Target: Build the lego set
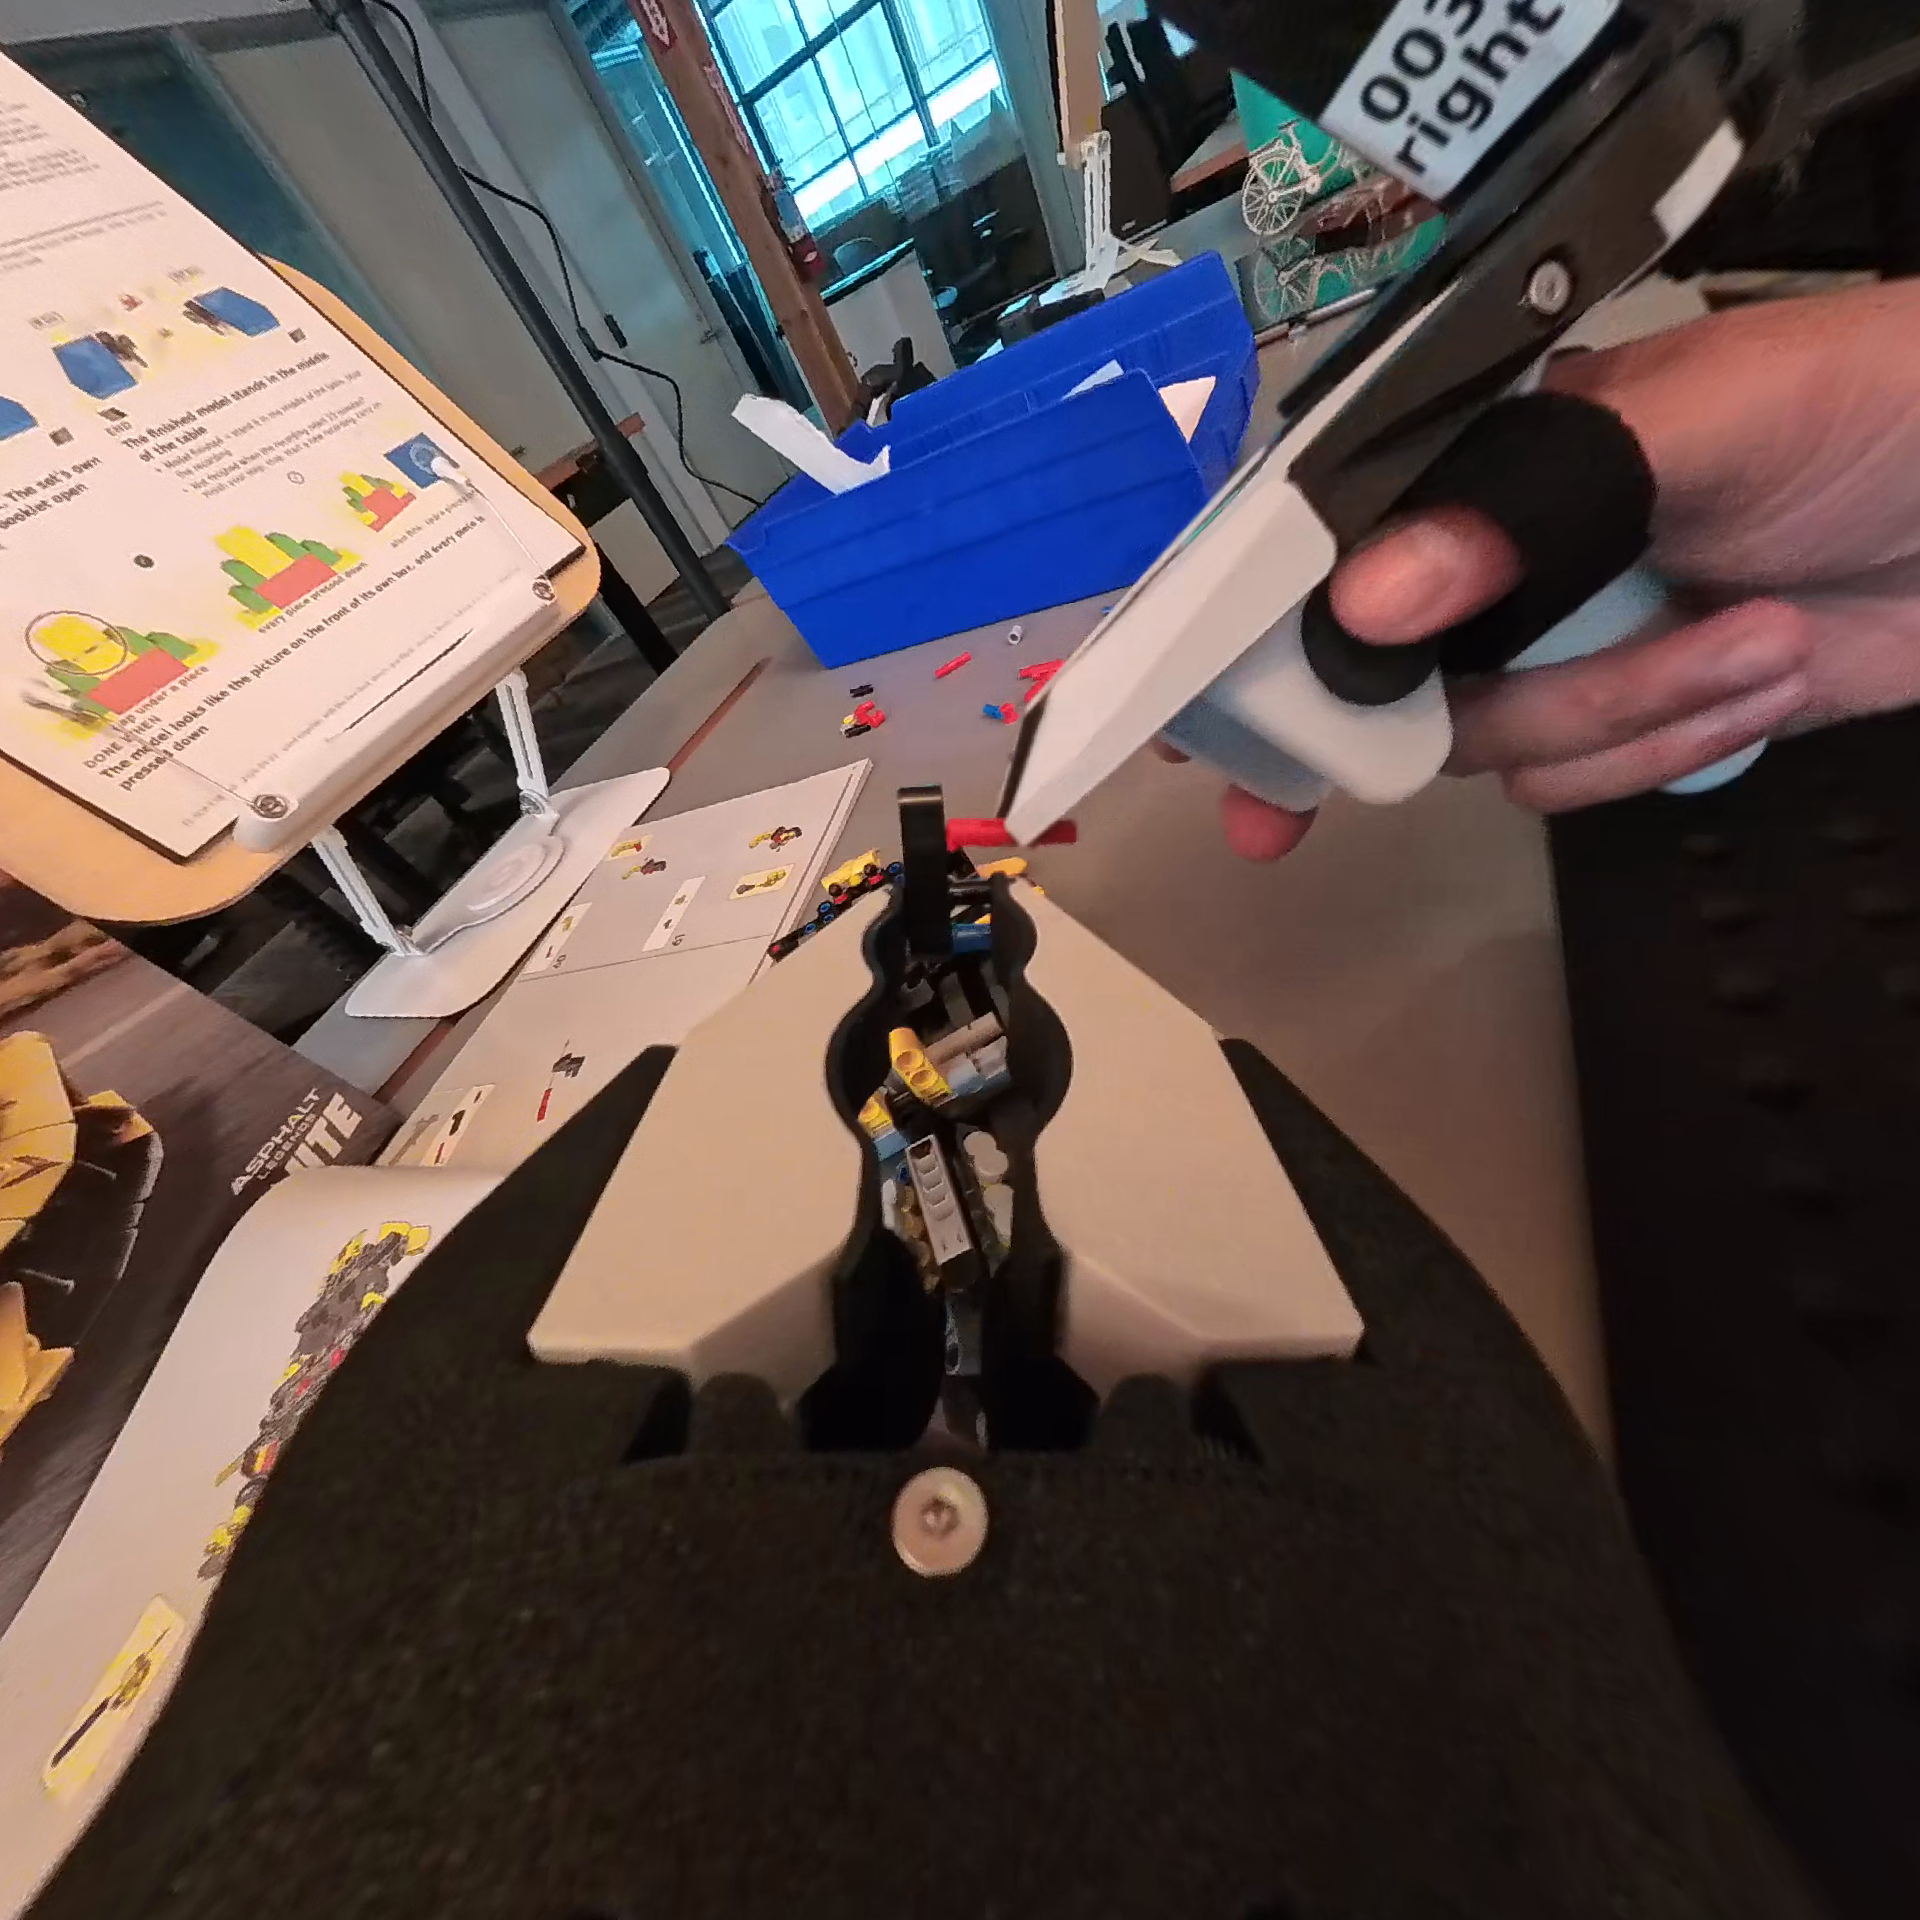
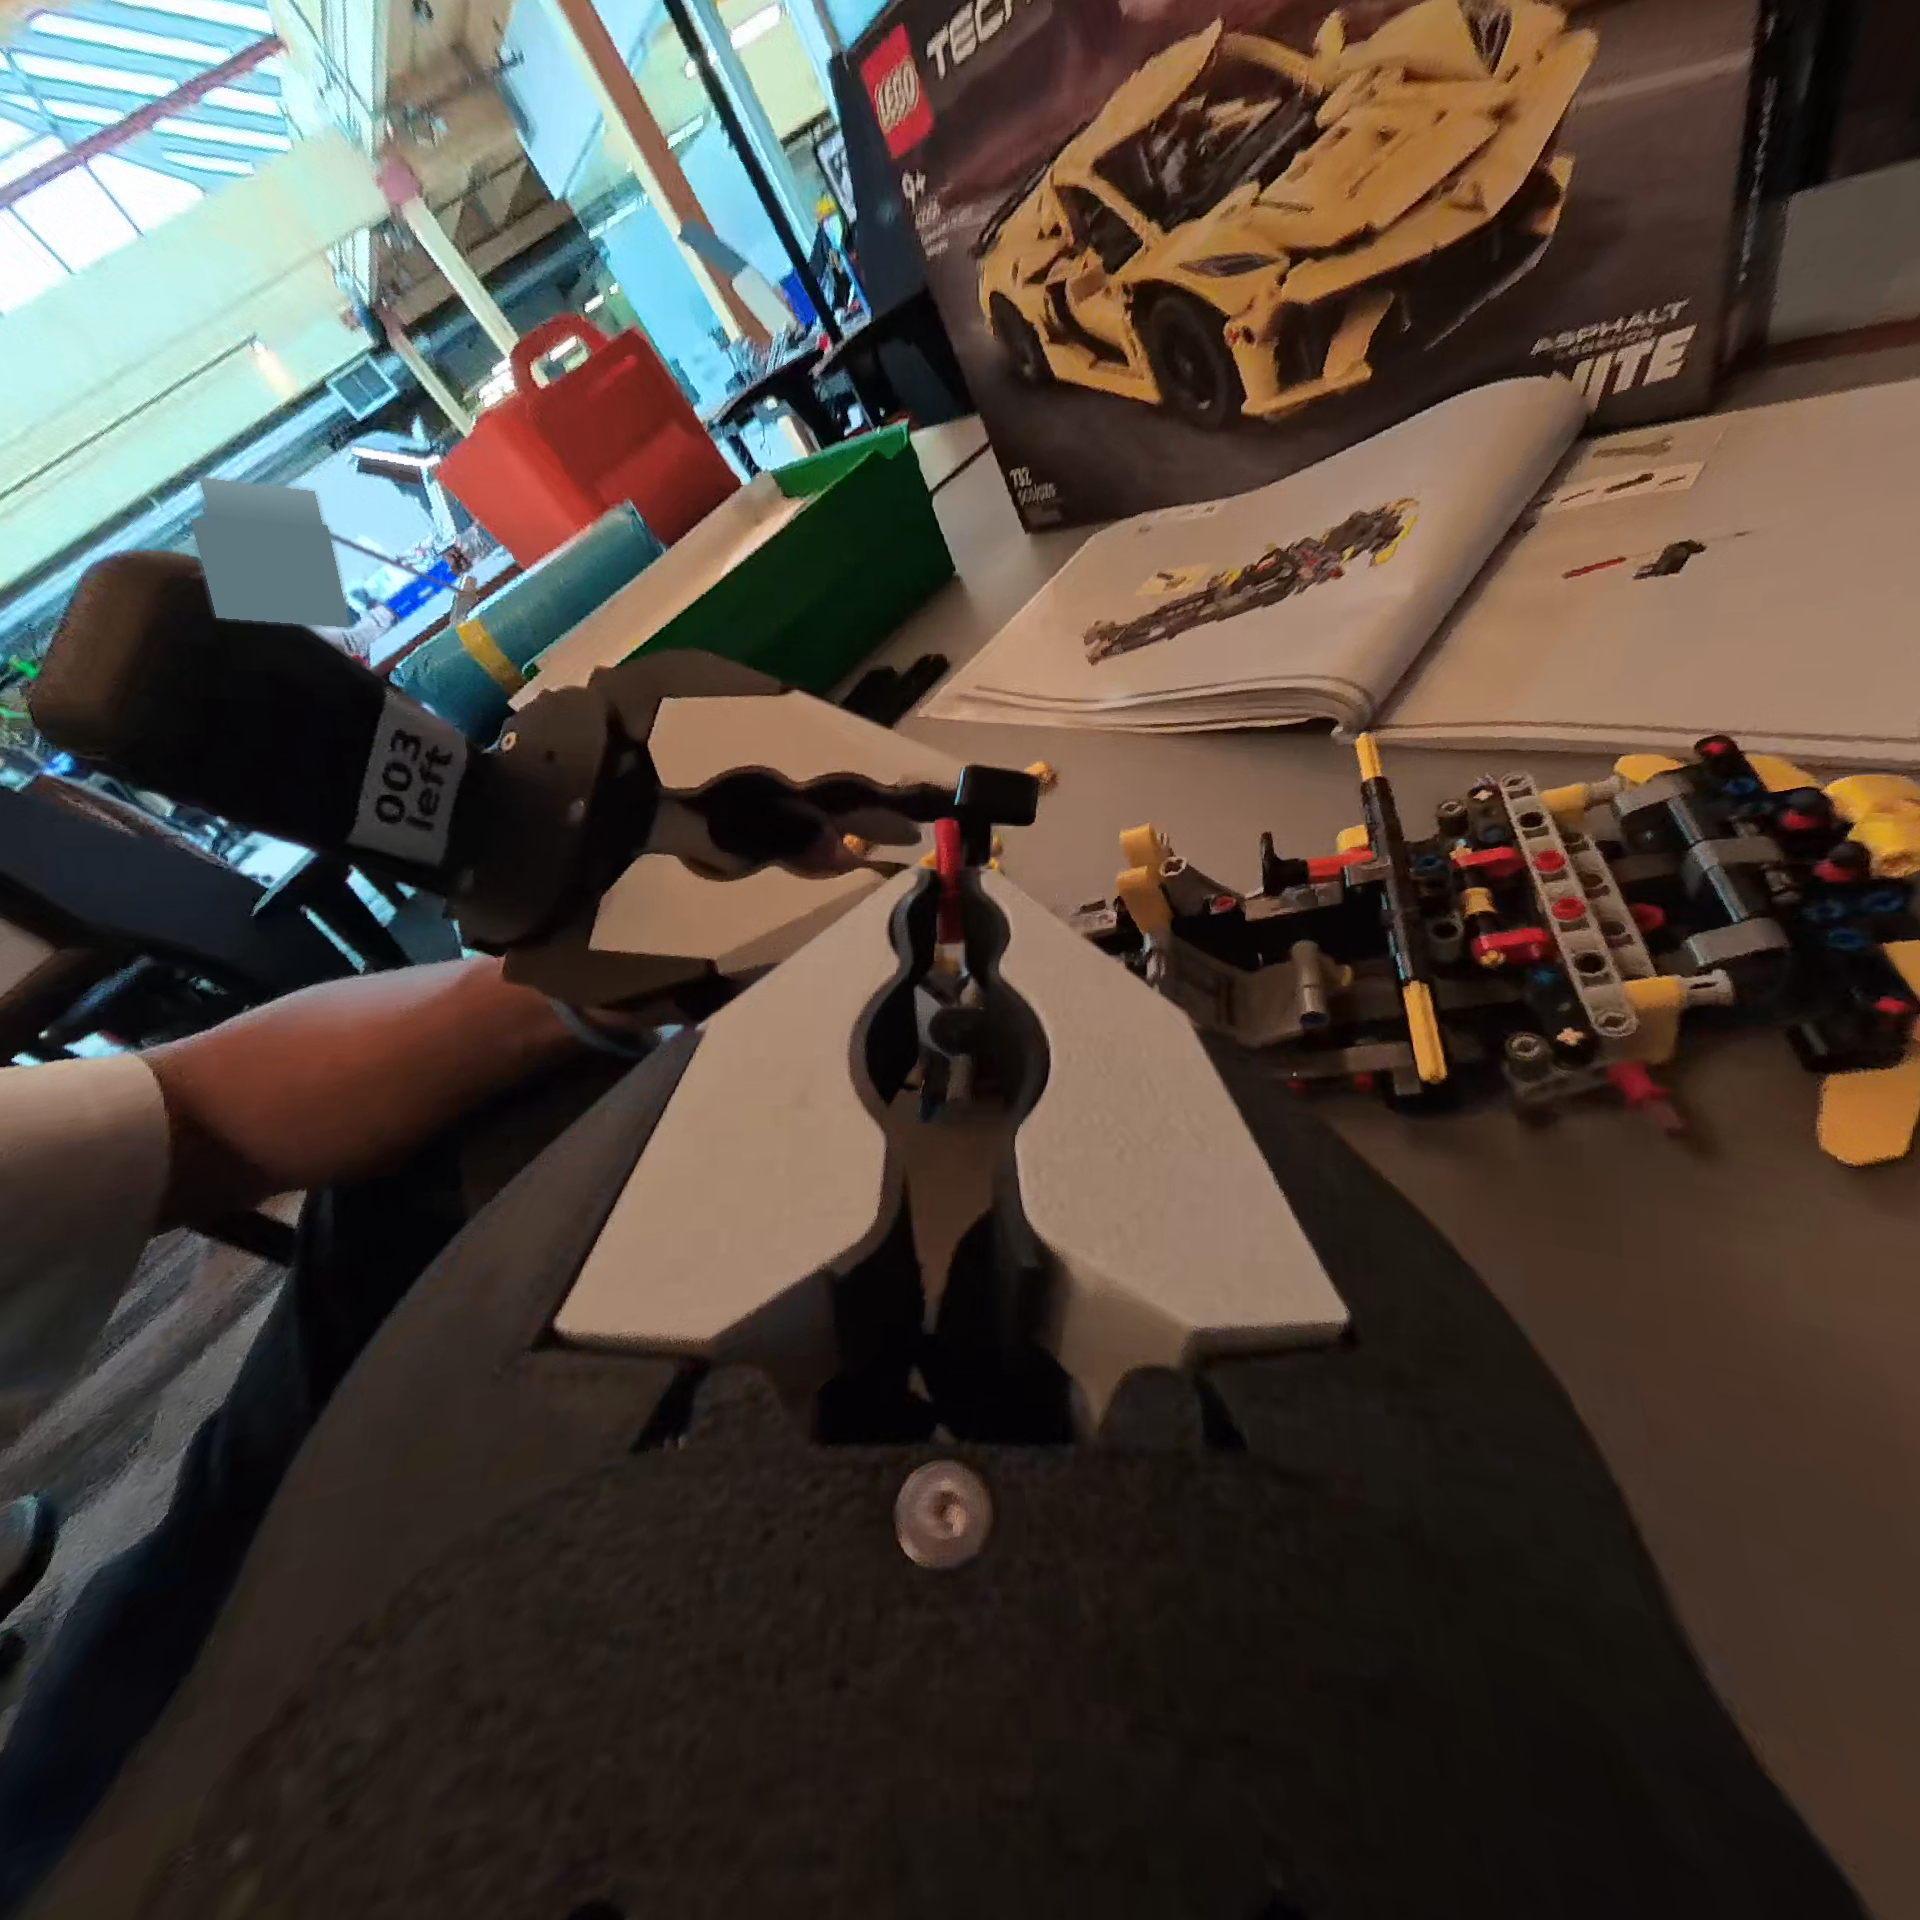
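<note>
Left tool [image 1: 940,894] pinches black piece [image 1: 923,868]; right tool [image 2: 948,883] pinches red pin [image 2: 948,857].

A red pin [image 2: 948,844], a black piece [image 2: 997,795], a blue bin [image 1: 997,509], a yellow-and-black chassis [image 2: 1558,925].

Daylight fills tall gridded windows [image 1: 842,114] behind a grey table [image 1: 1299,1039].

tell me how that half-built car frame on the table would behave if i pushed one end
The car frame looks rigid, so it would probably slide or pivot on the smooth table. Its protruding red pins and yellow tabs look likely to snag or pop off.
</note>
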A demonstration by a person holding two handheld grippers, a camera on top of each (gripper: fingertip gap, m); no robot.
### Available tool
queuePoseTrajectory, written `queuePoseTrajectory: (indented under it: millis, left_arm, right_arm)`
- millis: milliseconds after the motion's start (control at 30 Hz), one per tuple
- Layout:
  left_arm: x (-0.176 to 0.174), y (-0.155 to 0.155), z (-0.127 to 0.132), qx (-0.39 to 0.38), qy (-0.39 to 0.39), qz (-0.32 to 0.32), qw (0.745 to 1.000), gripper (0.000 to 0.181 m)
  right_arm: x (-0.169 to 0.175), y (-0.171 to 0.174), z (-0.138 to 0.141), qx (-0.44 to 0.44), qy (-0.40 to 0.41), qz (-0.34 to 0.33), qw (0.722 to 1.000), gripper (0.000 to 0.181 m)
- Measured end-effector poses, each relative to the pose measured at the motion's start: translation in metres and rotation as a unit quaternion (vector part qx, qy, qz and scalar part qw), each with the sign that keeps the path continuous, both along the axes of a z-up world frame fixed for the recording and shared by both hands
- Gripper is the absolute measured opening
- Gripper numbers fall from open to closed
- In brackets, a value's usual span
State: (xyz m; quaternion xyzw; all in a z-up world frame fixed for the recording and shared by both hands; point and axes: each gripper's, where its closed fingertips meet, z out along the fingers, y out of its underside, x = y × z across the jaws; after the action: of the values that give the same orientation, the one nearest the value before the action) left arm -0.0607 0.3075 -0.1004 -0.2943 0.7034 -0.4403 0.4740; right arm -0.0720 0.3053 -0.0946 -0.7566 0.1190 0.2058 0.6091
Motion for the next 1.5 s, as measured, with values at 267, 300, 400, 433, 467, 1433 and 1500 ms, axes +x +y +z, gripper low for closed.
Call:
queuePoseTrajectory:
  millis: [267,300,400,433,467,1433,1500]
  left_arm:
    - [0.004,0.006,-0.008,0.028,0.007,0.021,0.999,0.017]
    - [0.004,0.006,-0.008,0.035,0.006,0.024,0.999,0.016]
    - [0.005,0.007,-0.009,0.041,0.005,0.030,0.999,0.016]
    - [0.005,0.007,-0.009,0.041,0.005,0.031,0.999,0.016]
    - [0.005,0.007,-0.009,0.041,0.006,0.031,0.999,0.016]
    - [0.006,0.012,-0.019,0.107,0.006,0.040,0.993,0.016]
    - [0.005,0.013,-0.022,0.142,0.005,0.041,0.989,0.016]
  right_arm:
    - [0.003,0.008,-0.012,0.012,0.010,-0.019,1.000,0.004]
    - [0.003,0.008,-0.012,0.014,0.009,-0.020,1.000,0.004]
    - [0.003,0.009,-0.012,0.014,0.000,-0.023,1.000,0.004]
    - [0.003,0.009,-0.013,0.015,0.003,-0.021,1.000,0.004]
    - [0.003,0.010,-0.013,0.016,0.010,-0.018,1.000,0.004]
    - [0.012,0.010,-0.016,-0.006,-0.063,-0.048,0.997,0.002]
    - [0.011,0.011,-0.020,-0.022,-0.091,-0.050,0.994,0.002]
